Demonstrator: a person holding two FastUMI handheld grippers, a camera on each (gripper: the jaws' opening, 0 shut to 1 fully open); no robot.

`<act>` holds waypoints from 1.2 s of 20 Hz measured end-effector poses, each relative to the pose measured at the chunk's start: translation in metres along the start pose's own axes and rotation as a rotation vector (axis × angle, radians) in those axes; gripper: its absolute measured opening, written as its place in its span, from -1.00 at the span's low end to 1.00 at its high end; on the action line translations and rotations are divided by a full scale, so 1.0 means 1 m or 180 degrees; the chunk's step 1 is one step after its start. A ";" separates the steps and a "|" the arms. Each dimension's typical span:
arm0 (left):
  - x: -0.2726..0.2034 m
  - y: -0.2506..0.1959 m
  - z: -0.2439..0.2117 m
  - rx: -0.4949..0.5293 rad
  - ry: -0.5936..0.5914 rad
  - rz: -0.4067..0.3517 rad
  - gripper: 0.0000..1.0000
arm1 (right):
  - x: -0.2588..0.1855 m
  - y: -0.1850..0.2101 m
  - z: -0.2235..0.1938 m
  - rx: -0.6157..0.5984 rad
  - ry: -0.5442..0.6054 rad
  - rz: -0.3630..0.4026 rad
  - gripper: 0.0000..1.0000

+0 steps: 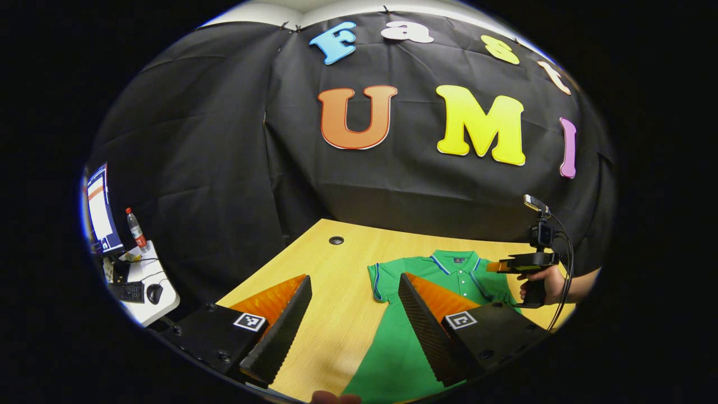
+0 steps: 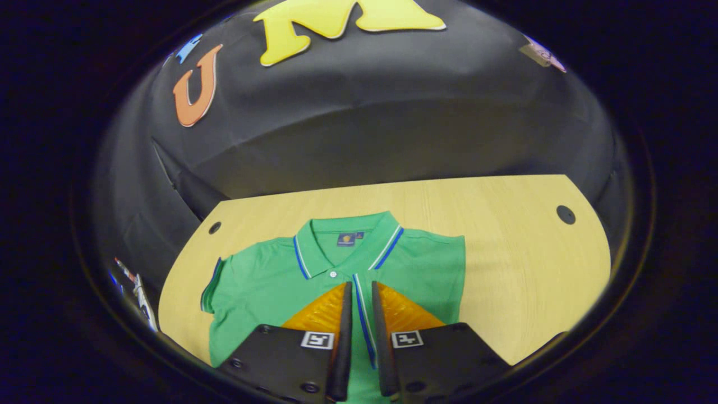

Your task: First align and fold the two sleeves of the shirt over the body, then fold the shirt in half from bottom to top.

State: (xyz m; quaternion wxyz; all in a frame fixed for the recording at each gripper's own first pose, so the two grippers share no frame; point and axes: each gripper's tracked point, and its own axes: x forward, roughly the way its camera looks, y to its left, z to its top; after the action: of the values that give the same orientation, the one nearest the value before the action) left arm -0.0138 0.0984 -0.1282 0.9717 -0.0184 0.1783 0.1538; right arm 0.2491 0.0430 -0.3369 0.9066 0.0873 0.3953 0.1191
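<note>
green polo shirt (image 2: 263, 275) on table (image 2: 505, 247), neck label unreadable, left gripper (image 1: 353, 292) fingers wide, right gripper (image 2: 359, 314) fingers narrow

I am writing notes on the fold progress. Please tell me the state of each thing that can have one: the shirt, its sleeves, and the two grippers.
Shirt: flat on the table, collar away from the person, not folded in half.
Right sleeve: already folded in, straight edge.
Left sleeve: spread out, not folded.
Left gripper: fingers wide apart, holding nothing.
Right gripper: fingers nearly together above the placket; grip on cloth unclear.
</note>
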 end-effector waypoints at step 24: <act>0.215 -0.033 -0.112 -0.0372 0.1509 -0.0983 1.00 | -0.287 0.026 -0.028 -0.0749 -0.0725 -0.0010 0.77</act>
State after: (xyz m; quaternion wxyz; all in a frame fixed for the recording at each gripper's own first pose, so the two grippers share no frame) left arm 0.1489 0.1196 -0.3091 0.9121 -0.1368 0.3863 0.0055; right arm 0.0353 -0.0118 -0.1498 0.9497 -0.0070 0.2733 0.1525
